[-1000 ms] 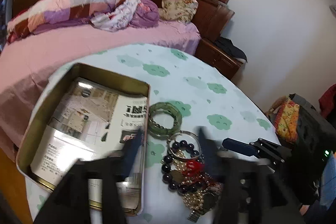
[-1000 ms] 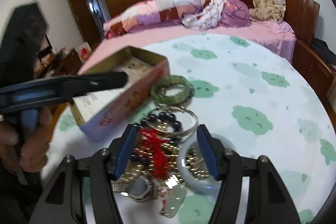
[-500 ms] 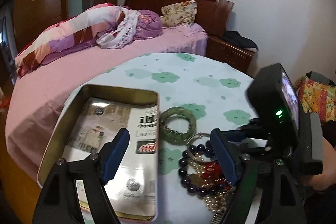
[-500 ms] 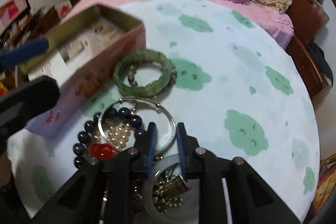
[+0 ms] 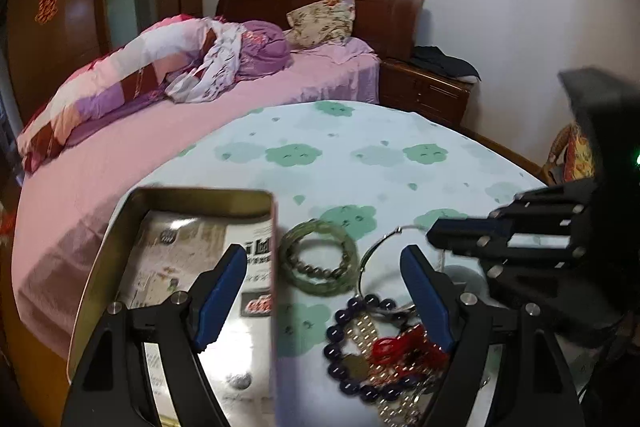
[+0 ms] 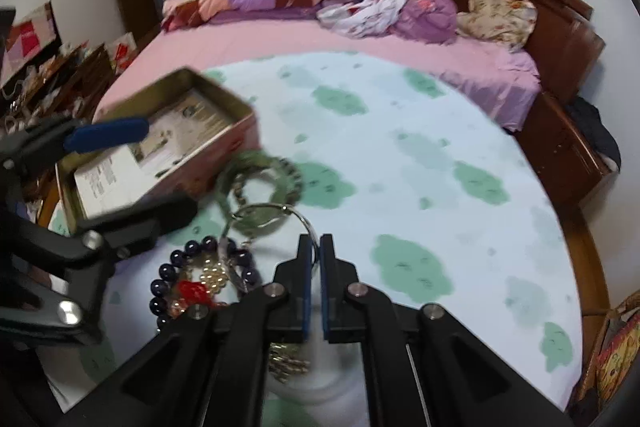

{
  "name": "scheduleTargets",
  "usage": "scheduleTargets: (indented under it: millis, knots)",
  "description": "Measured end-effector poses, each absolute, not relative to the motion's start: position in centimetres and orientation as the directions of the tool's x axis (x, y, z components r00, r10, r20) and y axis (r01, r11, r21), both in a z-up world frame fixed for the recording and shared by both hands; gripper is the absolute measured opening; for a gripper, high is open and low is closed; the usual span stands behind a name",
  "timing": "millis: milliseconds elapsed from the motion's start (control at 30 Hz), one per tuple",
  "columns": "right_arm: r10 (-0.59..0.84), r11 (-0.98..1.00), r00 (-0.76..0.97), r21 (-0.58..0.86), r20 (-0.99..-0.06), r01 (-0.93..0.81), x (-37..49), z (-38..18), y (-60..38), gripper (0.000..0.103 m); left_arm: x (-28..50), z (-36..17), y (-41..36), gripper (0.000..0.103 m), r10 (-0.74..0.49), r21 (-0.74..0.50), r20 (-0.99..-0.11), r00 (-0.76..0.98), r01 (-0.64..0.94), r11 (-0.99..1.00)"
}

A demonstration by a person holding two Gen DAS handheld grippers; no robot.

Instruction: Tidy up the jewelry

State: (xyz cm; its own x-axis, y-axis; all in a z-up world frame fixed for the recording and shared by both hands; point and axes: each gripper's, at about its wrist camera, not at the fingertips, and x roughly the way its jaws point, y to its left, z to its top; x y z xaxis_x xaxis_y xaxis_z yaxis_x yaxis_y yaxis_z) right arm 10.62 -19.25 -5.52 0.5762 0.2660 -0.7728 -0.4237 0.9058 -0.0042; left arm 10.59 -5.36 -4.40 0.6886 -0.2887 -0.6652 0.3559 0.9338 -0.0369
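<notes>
A pile of jewelry lies on the cloud-print tablecloth: a green bead bracelet (image 5: 318,257) (image 6: 260,173), a dark purple bead string (image 5: 348,343) (image 6: 200,251), pearls and a red knot (image 6: 192,291). My right gripper (image 6: 315,247) is shut on a thin silver bangle (image 6: 280,213) and holds it lifted off the pile; it also shows in the left wrist view (image 5: 384,247). My left gripper (image 5: 324,267) is open above the green bracelet, beside the open gold tin (image 5: 200,197) (image 6: 188,79).
The round table's far half (image 6: 400,147) is bare cloth. A pink bed (image 5: 200,107) stands behind the table, a wooden nightstand (image 5: 428,91) at its right. The tin holds a printed paper (image 5: 180,259).
My right gripper has closed on the silver bangle and raised it. My left gripper has drawn back and tilted up, staying open.
</notes>
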Motion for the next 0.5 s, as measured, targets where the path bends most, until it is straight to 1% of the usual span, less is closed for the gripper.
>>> scheduleTargets:
  millis: [33,100,133,167,233,333,400,467,500]
  knots:
    - [0.264,0.912,0.591,-0.002,-0.762,-0.41,10.5,-5.1,-19.6,0.003,10.8,-4.6,-5.8,0.078,-0.291,-0.033,-0.669,0.683,0.364,0.931]
    - [0.249,0.925,0.629,-0.011,-0.737,-0.379,10.4,-4.1,-20.4,0.003,11.6,-5.2,-6.7,0.069,-0.301,-0.047,-0.689,0.659,0.374,0.926]
    - [0.246,0.931,0.64,-0.006,-0.728,-0.365,10.4,-3.6,-21.0,0.003,12.1,-5.5,-7.0,0.062,-0.307,-0.055,-0.701,0.643,0.381,0.923]
    - [0.245,0.933,0.642,-0.003,-0.726,-0.359,10.5,-3.4,-21.4,0.003,12.6,-6.0,-7.5,0.058,-0.306,-0.058,-0.717,0.626,0.384,0.921]
    - [0.242,0.935,0.639,0.0,-0.73,-0.355,11.0,-3.3,-21.8,0.003,13.4,-6.8,-8.1,0.055,-0.296,-0.058,-0.744,0.6,0.383,0.922]
    - [0.276,0.929,0.595,0.05,-0.755,-0.368,12.1,-4.3,-22.4,0.003,14.3,-7.9,-9.2,0.055,-0.267,-0.028,-0.777,0.571,0.391,0.92]
    - [0.277,0.934,0.581,0.071,-0.765,-0.351,12.8,-5.0,-23.1,0.009,14.7,-8.6,-9.8,0.052,-0.253,-0.014,-0.79,0.558,0.395,0.918]
    - [0.275,0.933,0.563,0.075,-0.78,-0.351,13.6,-6.1,-23.2,0.018,15.4,-9.5,-10.2,0.04,-0.228,0.002,-0.809,0.541,0.391,0.92]
    - [0.279,0.931,0.557,0.079,-0.782,-0.356,13.7,-6.3,-23.3,0.02,15.6,-9.7,-10.2,0.036,-0.221,0.008,-0.811,0.541,0.389,0.921]
